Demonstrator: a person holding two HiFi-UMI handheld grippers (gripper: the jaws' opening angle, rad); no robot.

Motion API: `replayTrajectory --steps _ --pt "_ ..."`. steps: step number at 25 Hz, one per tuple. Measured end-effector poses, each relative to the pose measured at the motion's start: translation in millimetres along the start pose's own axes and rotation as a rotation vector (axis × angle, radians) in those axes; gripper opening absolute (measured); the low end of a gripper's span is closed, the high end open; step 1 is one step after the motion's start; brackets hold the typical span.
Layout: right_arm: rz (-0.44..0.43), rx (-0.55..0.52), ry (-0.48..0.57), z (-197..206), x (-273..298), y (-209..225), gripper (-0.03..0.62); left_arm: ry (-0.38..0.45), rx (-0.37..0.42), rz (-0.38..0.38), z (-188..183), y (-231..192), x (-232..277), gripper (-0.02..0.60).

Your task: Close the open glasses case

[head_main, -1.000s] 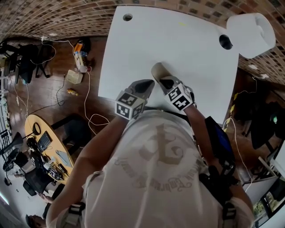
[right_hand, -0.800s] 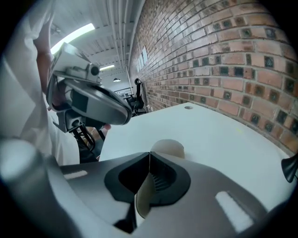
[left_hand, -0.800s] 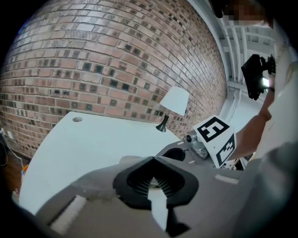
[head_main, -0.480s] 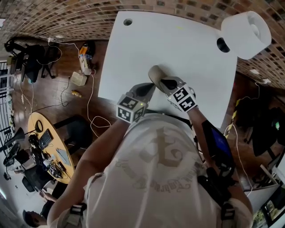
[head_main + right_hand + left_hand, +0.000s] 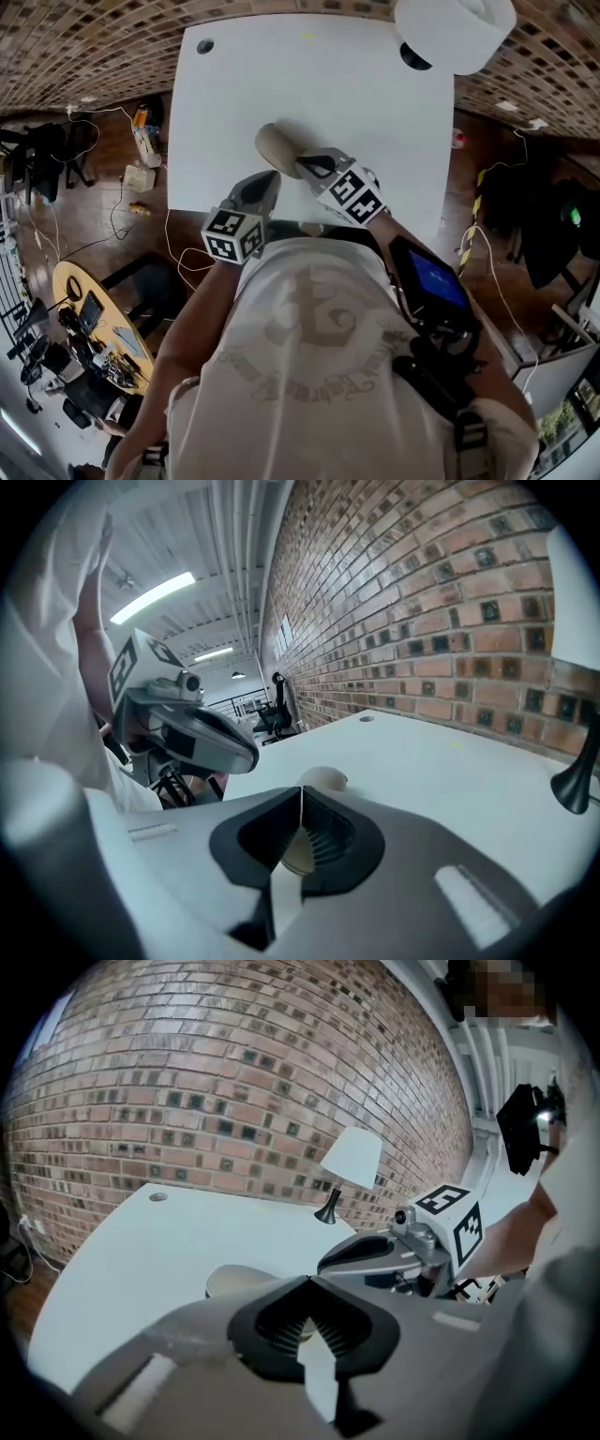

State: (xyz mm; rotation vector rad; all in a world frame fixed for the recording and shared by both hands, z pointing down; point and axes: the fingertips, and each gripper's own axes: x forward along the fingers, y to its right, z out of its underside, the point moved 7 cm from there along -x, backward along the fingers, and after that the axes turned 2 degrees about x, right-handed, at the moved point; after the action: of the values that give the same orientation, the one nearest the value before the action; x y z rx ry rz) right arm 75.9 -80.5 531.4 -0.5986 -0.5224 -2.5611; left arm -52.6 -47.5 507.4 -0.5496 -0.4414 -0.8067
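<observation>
A beige oval glasses case [image 5: 278, 147] lies on the white table [image 5: 375, 122], and its lid looks down. My right gripper [image 5: 307, 166] hangs just to the case's near right, shut and empty, apparently clear of it. My left gripper [image 5: 266, 180] is shut and empty too, just short of the case on its near side. In the left gripper view the case [image 5: 232, 1282] sits beyond my left gripper's closed tips [image 5: 307, 1281], with the right gripper [image 5: 370, 1251] to its right. The right gripper view shows the case [image 5: 322, 780] past my right gripper's shut tips [image 5: 300, 791] and the left gripper [image 5: 202, 738] at the left.
A table lamp with a white shade [image 5: 457, 28] and a black base [image 5: 411, 56] stands at the table's far right corner. A cable hole [image 5: 204, 45] marks the far left corner. A brick wall [image 5: 234, 1082] rises behind the table. Cables and small items lie on the wooden floor [image 5: 141, 159] to the left.
The head view has swung, so the table now sits further left. My right gripper has lifted and drawn back from the case. The left gripper has also shifted a little.
</observation>
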Motion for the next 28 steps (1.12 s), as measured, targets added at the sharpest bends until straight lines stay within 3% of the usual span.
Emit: replayTrajectory --steps 6,15,19,28 --pt "0.059 0.095 0.117 7 -35 7 0.011 -0.028 0.042 0.033 4 15 -3 0.005" --pt "0.259 0.236 0.31 25 -110 -15 0.011 0.03 0.172 0.155 -11 45 0 0.005" --pt "0.327 0.236 0.339 29 -127 -36 0.011 0.053 0.165 0.19 -1 53 -19 0.005" --pt "0.364 0.261 0.385 33 -134 -98 0.009 0.115 0.167 0.256 18 57 -59 0.005"
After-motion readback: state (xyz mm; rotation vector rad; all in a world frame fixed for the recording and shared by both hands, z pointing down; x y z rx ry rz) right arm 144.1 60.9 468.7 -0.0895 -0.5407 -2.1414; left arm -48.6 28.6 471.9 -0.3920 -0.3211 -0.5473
